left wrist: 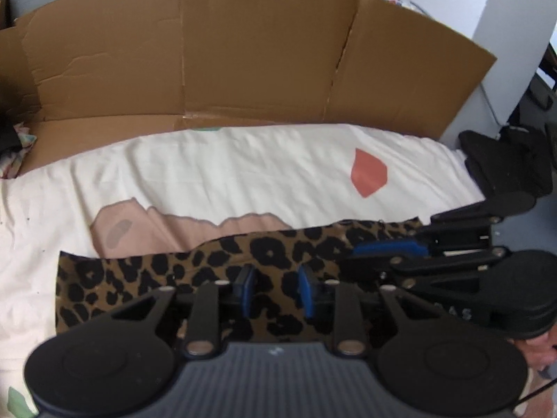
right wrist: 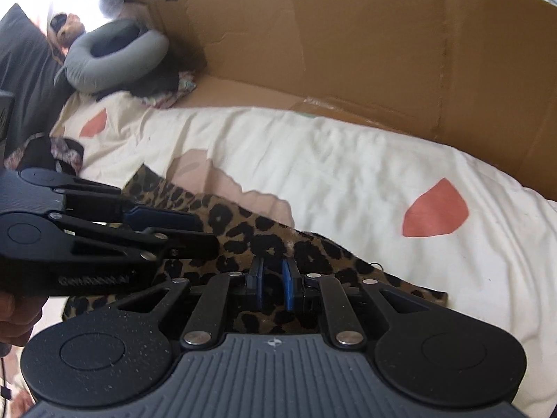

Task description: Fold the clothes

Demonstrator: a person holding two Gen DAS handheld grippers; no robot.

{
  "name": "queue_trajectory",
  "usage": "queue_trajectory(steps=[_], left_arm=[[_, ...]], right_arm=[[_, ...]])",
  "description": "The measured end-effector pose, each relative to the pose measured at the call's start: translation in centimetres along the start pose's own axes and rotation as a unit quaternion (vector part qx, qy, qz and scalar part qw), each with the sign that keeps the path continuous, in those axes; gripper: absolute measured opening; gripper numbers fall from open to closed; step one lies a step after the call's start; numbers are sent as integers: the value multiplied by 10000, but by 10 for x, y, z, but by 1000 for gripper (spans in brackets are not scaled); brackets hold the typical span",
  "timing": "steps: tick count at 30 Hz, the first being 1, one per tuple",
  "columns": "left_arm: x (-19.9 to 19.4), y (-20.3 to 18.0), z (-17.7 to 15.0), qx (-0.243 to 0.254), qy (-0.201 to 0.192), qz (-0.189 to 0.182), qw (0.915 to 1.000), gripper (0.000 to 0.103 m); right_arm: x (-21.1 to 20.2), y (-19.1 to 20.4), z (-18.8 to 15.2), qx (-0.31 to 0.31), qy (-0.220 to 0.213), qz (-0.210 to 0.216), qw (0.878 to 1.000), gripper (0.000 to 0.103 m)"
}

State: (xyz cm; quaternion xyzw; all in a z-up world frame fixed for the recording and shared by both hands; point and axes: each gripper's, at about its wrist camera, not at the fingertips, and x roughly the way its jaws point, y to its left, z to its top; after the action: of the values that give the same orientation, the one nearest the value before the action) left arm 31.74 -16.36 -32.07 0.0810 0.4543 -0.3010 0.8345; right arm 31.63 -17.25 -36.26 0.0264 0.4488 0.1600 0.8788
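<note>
Left gripper point(left wrist: 275, 291) fills the bottom of its own view, blue pads point(left wrist: 248, 291) parted with a clear gap, pointing down over the leopard-print garment point(left wrist: 167, 275); cloth shows through the gap but pads don't look pressed on it, jaws stand apart. Right gripper point(right wrist: 273, 287) likewise low in its view, blue-edged fingers point(right wrist: 287, 287) set closer, narrow slot between them, leopard fabric beneath; can't tell if any cloth is pinched in that slot. Each gripper shows in the other's camera: right one enters the left view from the right edge point(left wrist: 390, 247), its tips over the garment's right end; left one enters the right view from the left point(right wrist: 181, 223), tips over the print. Garment lies as a long flat band across the near part of the bed, on a cream bedsheet point(left wrist: 243, 167) with orange point(left wrist: 369, 174) and pink patches point(left wrist: 146, 230). Garment's far edge overlaps the pink patch. Flattened cardboard sheet point(left wrist: 209, 52) stands behind the bed, along the sheet's far edge. Black bundle of cloth point(left wrist: 504, 163) at the far right end of the bed in the left view. Grey neck pillow point(right wrist: 115, 55) at the top left in the right view, well apart from the garment. Bit of a hand point(right wrist: 15, 317) at the left edge, holding the left gripper's handle. Both frames slightly blurred.
</note>
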Motion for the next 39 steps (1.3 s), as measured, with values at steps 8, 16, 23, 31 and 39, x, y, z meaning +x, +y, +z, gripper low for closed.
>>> queue_trajectory(steps=[8, 16, 23, 31, 39], left_arm=[[18, 6, 0, 39, 6, 67, 10000, 33], [24, 14, -2, -176, -31, -6, 9998, 33], [25, 10, 0, -117, -3, 66, 9999, 33], [6, 5, 7, -147, -28, 106, 9998, 23], [10, -2, -9, 249, -43, 160, 9996, 23]], right_arm=[[15, -6, 2, -28, -10, -110, 9999, 12], [12, 3, 7, -413, -321, -235, 9984, 15], [23, -6, 0, -429, -161, -189, 9988, 15], [27, -17, -1, -172, -74, 26, 9998, 14], [28, -16, -2, -176, -86, 26, 9998, 14]])
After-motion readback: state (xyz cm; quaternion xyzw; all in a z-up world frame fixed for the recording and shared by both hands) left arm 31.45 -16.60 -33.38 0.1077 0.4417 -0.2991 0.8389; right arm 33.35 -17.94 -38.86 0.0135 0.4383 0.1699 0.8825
